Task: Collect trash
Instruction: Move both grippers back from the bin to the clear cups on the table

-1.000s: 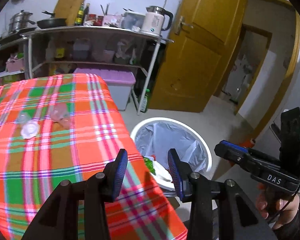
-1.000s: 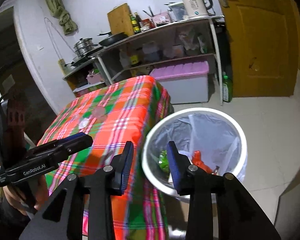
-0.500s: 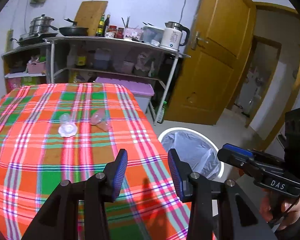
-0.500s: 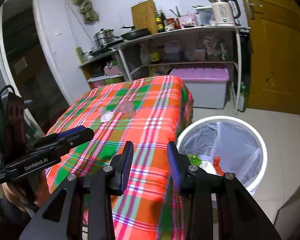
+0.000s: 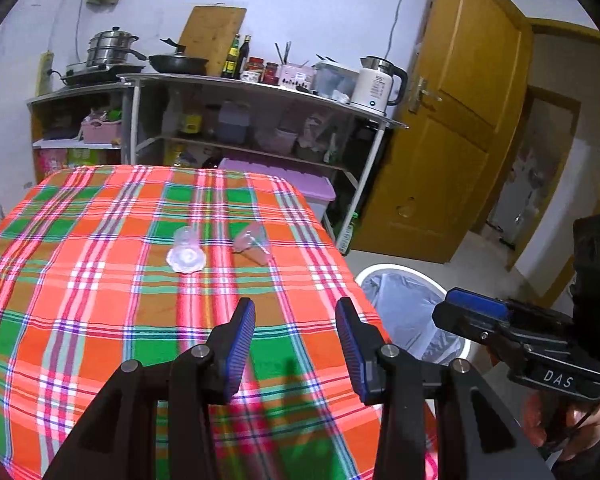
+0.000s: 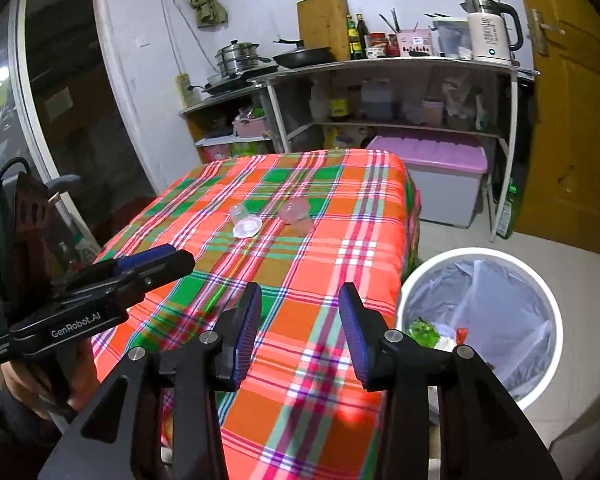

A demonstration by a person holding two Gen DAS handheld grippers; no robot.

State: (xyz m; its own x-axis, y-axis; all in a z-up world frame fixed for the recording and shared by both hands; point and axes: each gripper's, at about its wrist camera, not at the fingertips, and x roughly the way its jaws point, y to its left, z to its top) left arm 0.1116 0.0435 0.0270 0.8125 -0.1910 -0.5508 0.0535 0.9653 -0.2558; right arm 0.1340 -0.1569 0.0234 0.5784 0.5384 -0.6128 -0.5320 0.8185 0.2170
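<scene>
Left gripper point(image 5: 295, 344) held above the near part of the plaid-covered counter point(image 5: 100, 320), jaws parted about halfway with nothing between them; right gripper point(image 6: 300, 330) likewise over the counter's near edge, jaws opening and empty. Farther along the cloth, two bits of trash well clear of both: a clear plastic cup point(image 5: 186, 250) on its side and, just beside it, a pinkish cup point(image 5: 254, 243). On the floor beside the counter, a white lined bin point(image 6: 480, 320) with scraps inside.

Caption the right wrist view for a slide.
Empty right gripper, jaws opening, over the plaid tablecloth; two clear plastic cups ahead, lined trash bin at right.
</scene>
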